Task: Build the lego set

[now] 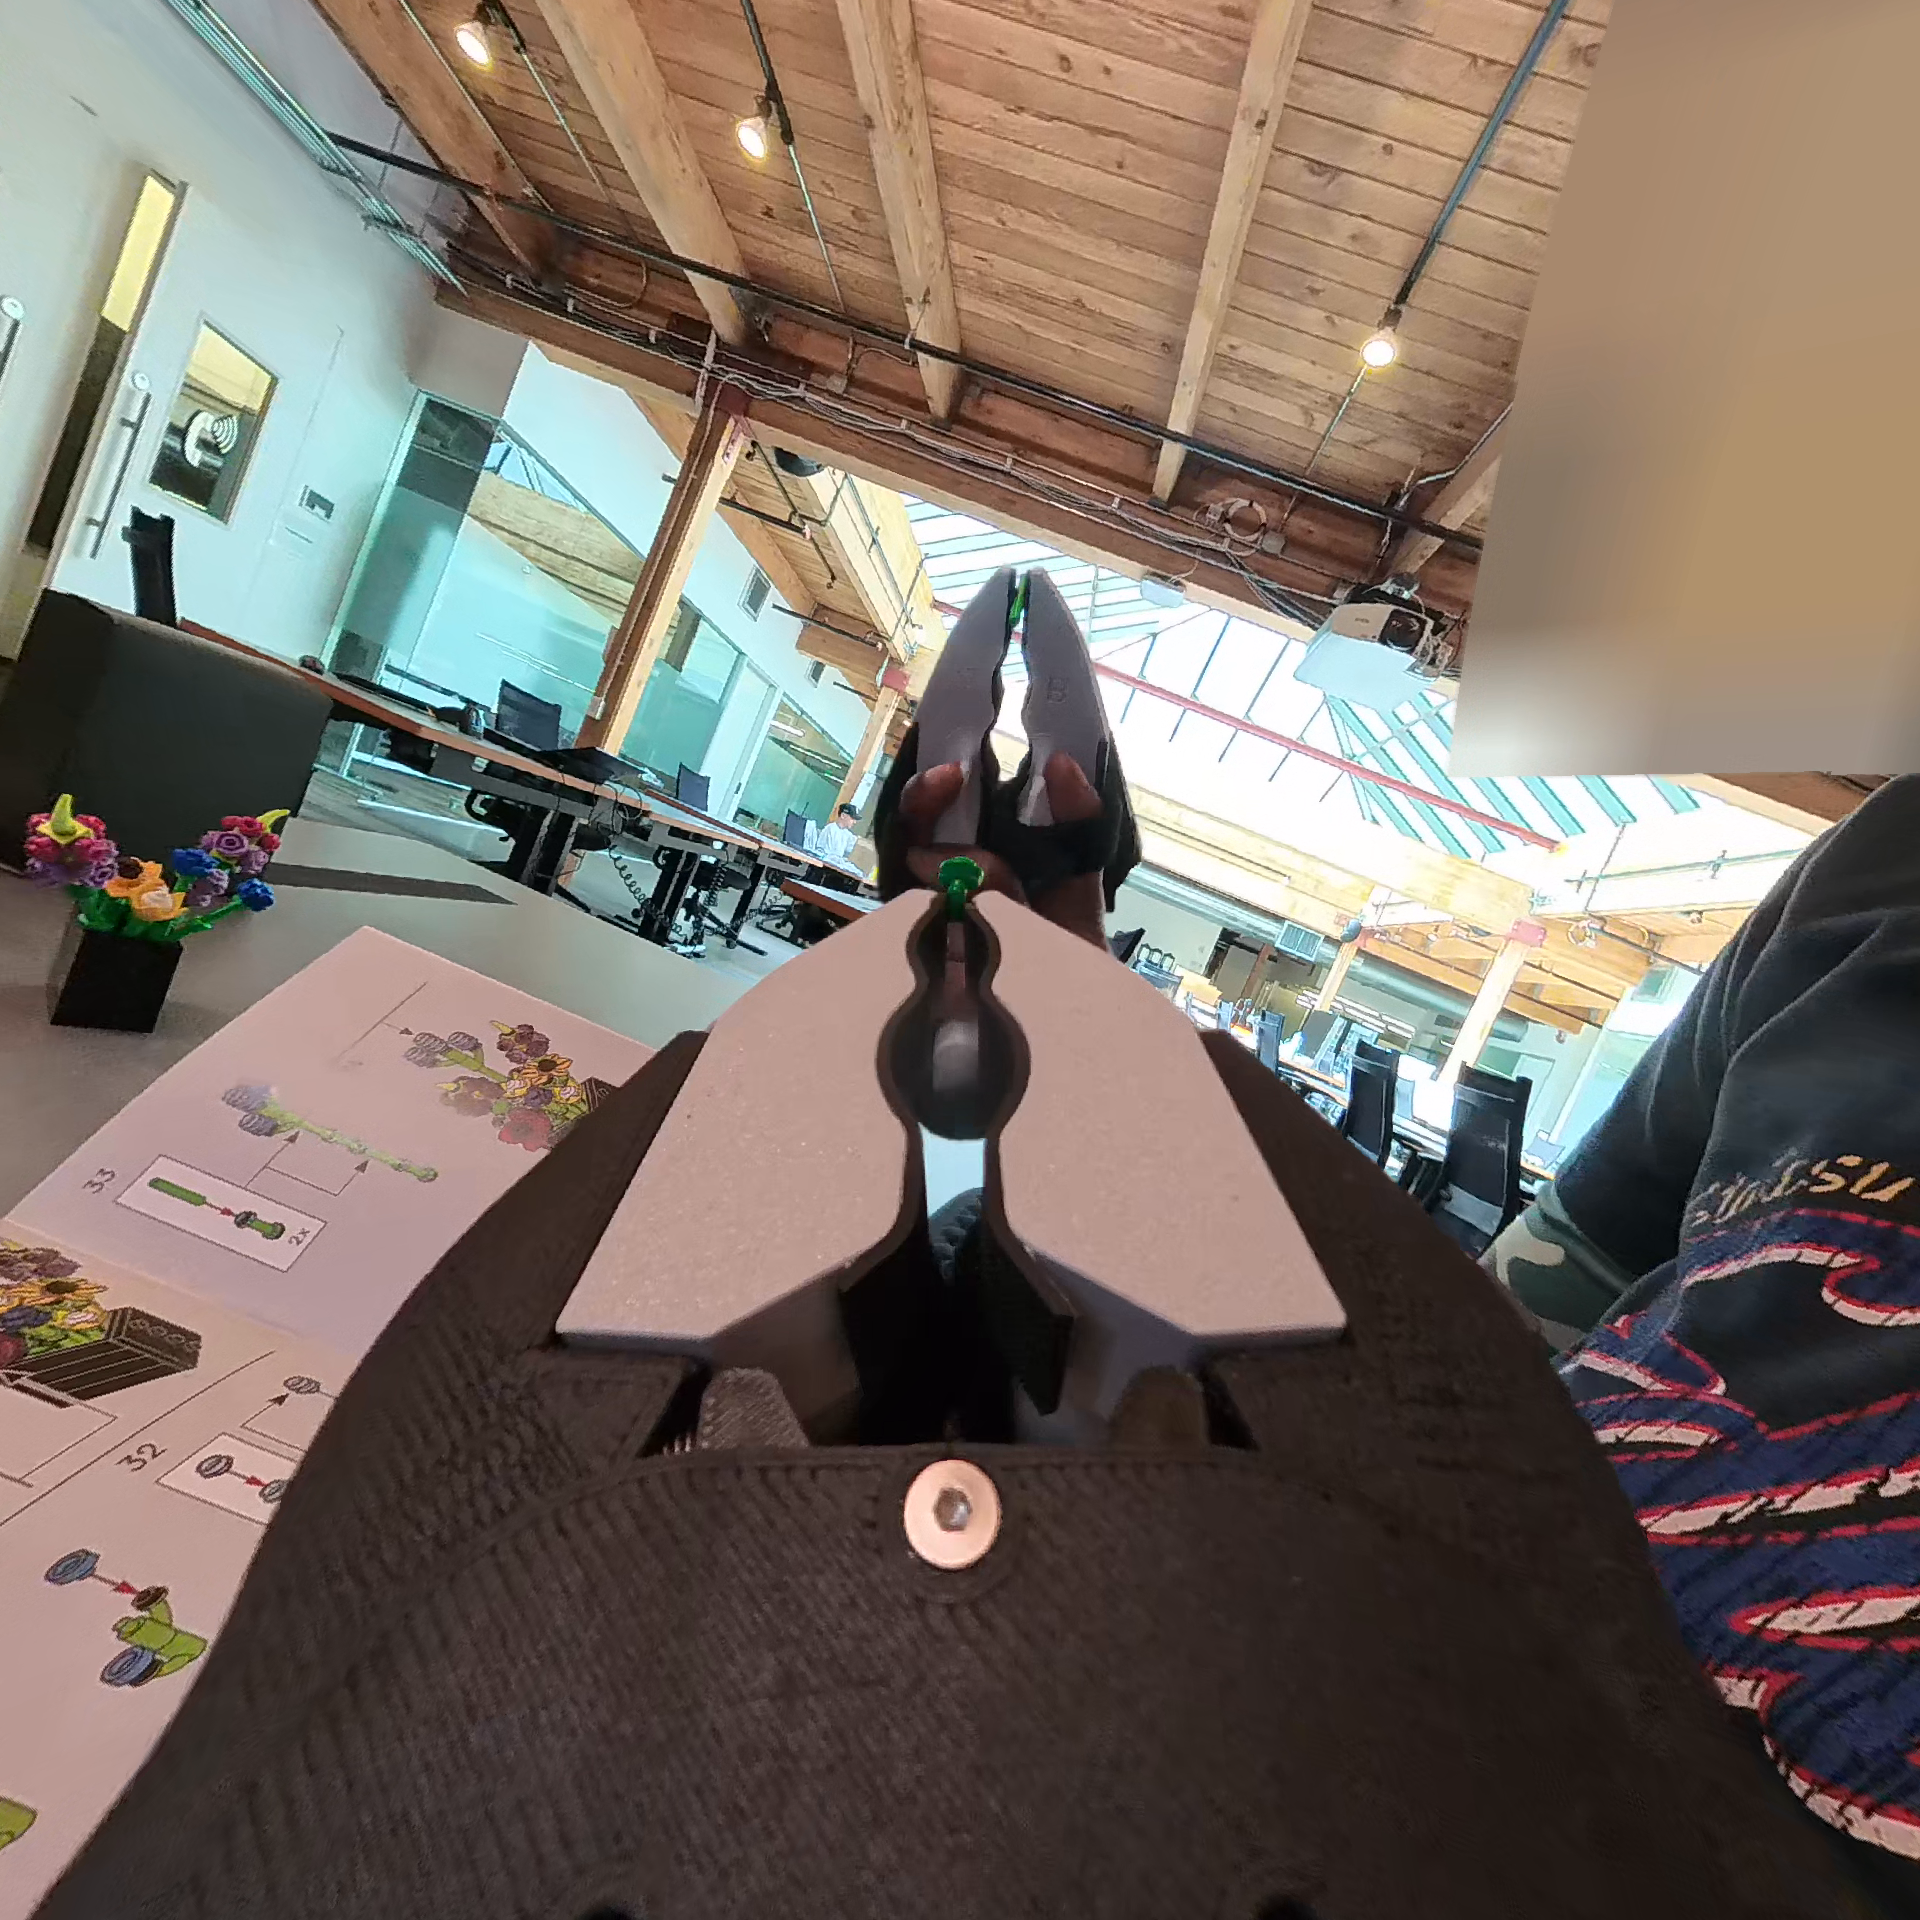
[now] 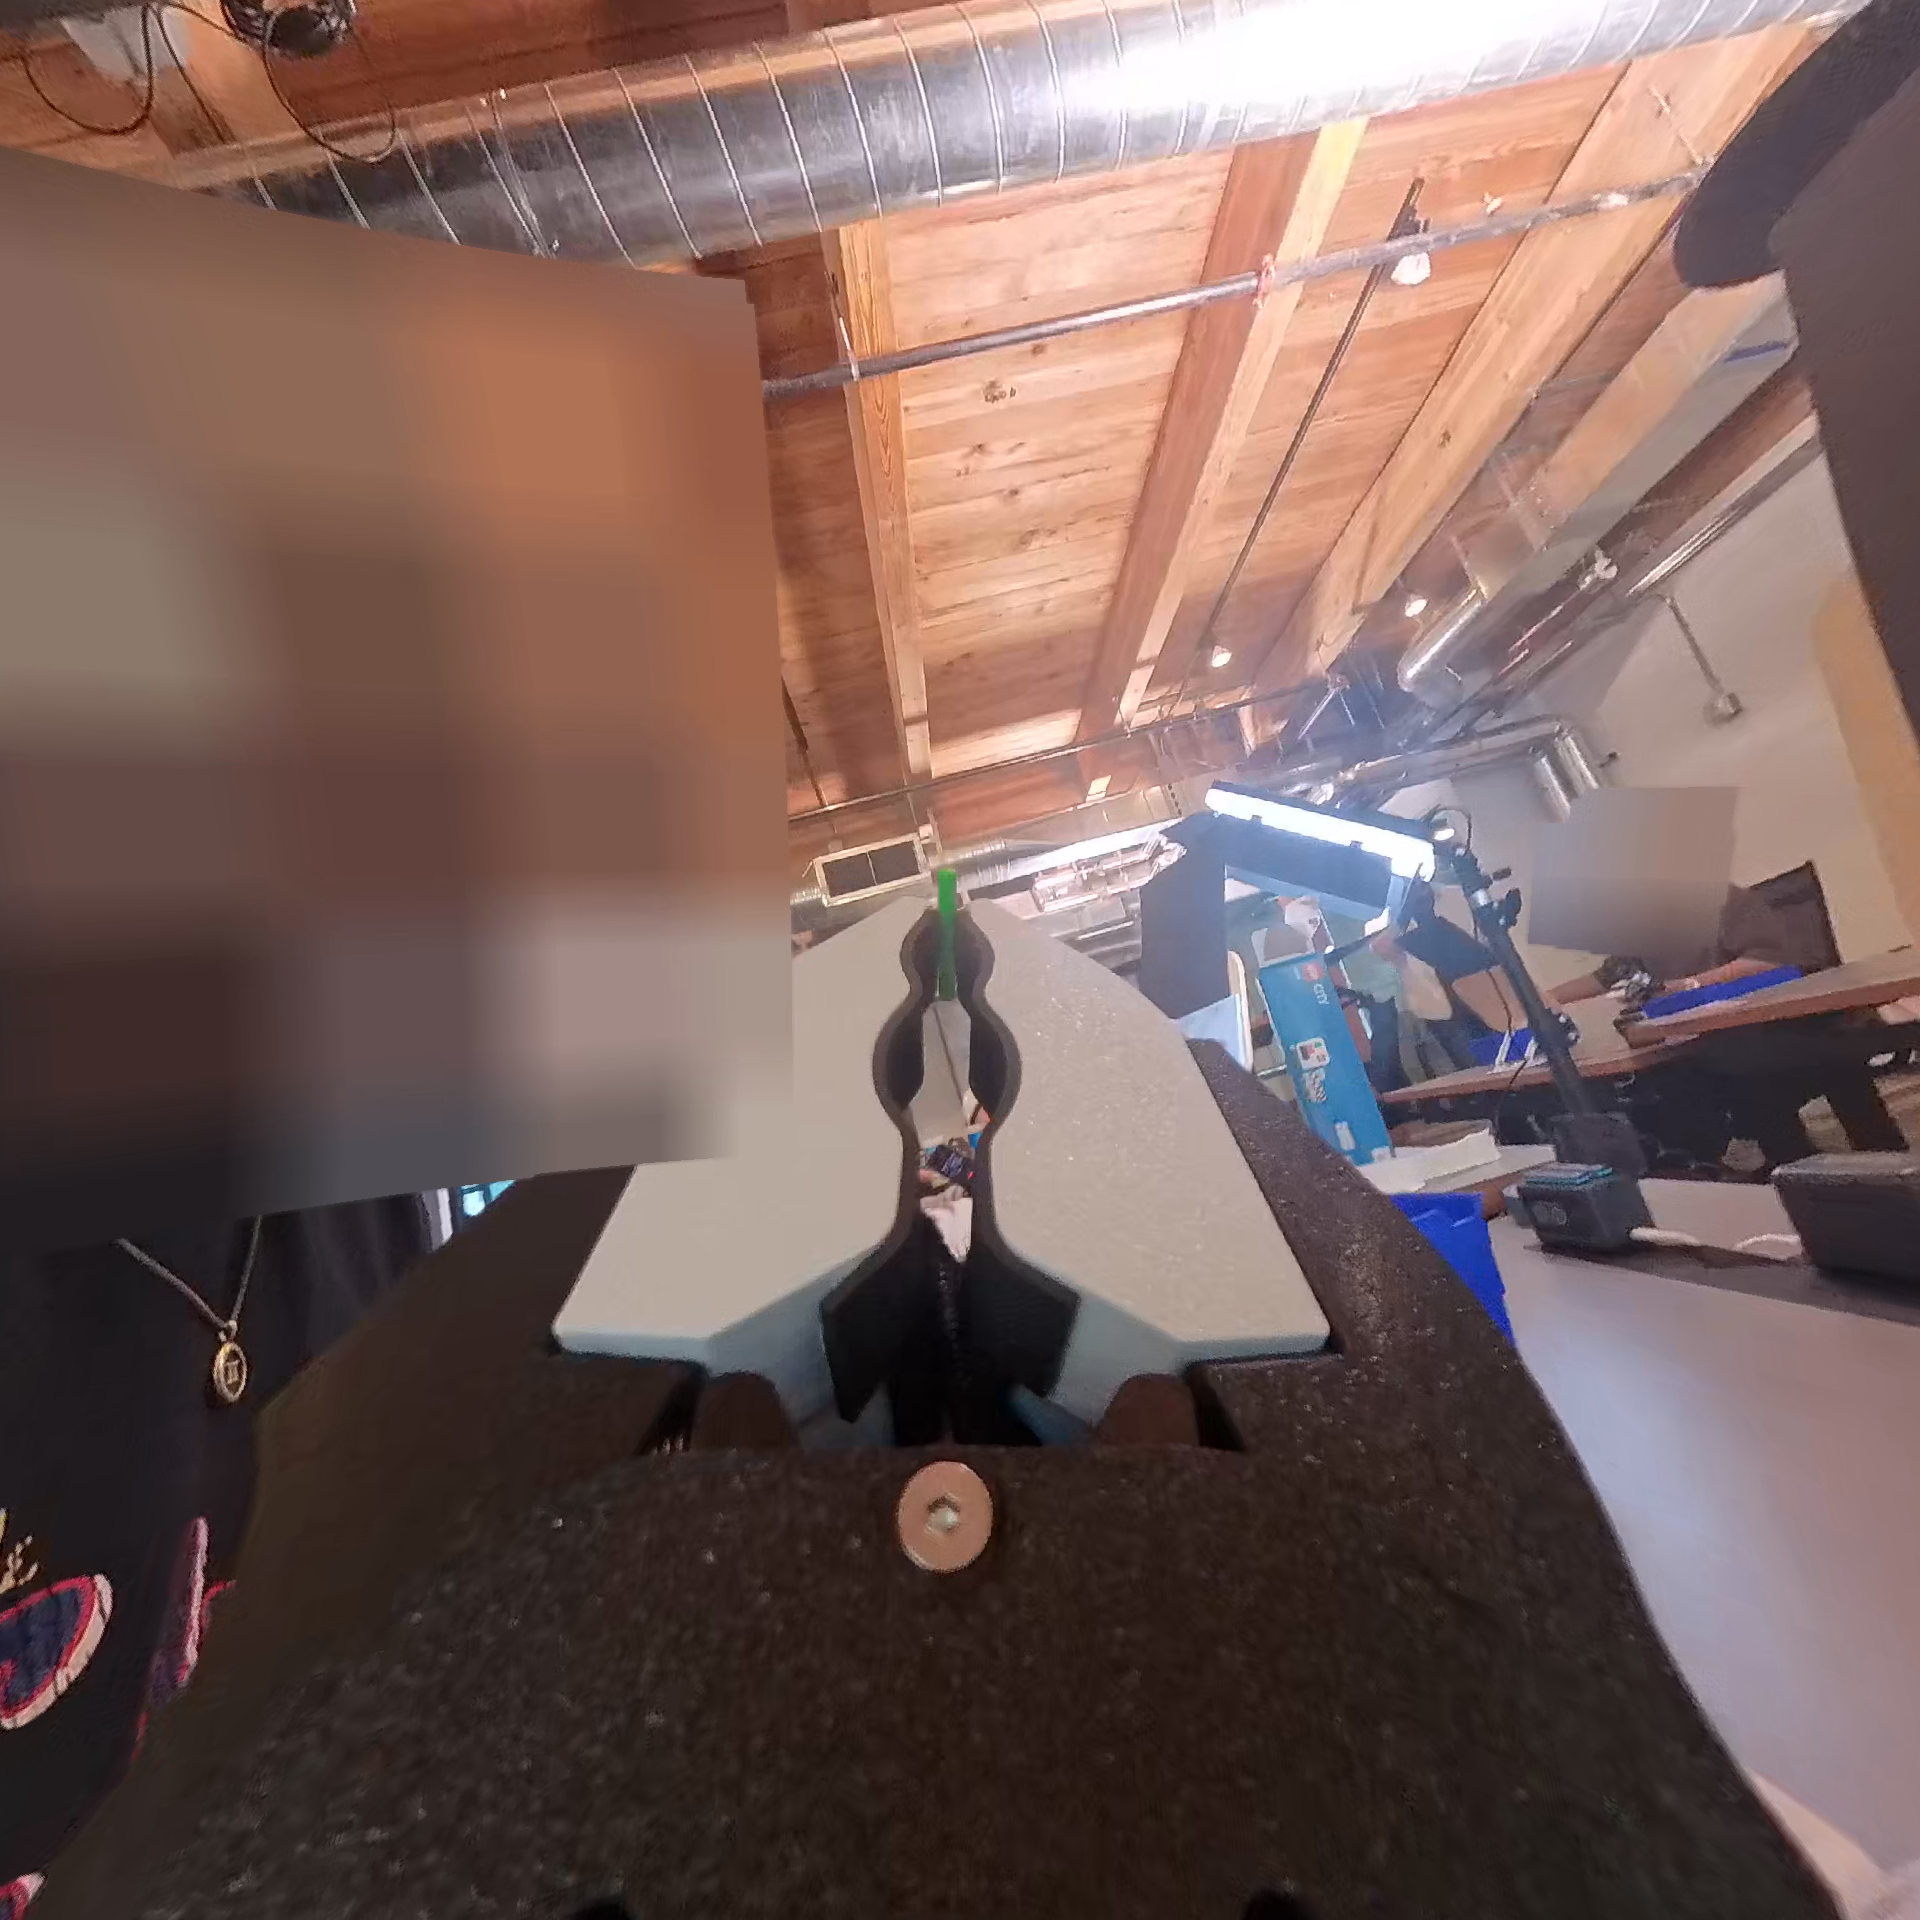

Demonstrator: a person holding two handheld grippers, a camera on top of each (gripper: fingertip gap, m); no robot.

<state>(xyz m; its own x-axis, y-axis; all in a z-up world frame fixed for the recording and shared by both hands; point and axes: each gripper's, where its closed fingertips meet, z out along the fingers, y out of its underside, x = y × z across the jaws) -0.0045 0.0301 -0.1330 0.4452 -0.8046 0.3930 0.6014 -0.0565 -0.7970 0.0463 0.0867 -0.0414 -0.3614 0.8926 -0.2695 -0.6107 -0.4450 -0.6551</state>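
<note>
My left gripper (image 1: 954, 902) is shut on a small dark green lego pin (image 1: 957, 883) that sticks out past its tips. My right gripper (image 2: 948, 914) is shut on a thin bright green lego rod (image 2: 947, 930) that stands up between its tips. In the left wrist view the right gripper (image 1: 1018, 597) is farther off, held up in a gloved hand, with the green rod (image 1: 1021, 594) between its tips. Both grippers are raised above the table. A built lego flower bouquet (image 1: 145, 883) in a black box stands at the far left on the table.
The open instruction booklet (image 1: 260, 1195) lies on the grey table (image 1: 540, 935) under my left gripper. A person in a dark patterned shirt (image 1: 1766, 1403) sits close at the right. A blue box (image 2: 1314, 1049), blue bins (image 2: 1455, 1236) and a camera stand (image 2: 1558, 1060) are to the right. There is about 12 cm between the tips of the two grippers.
</note>
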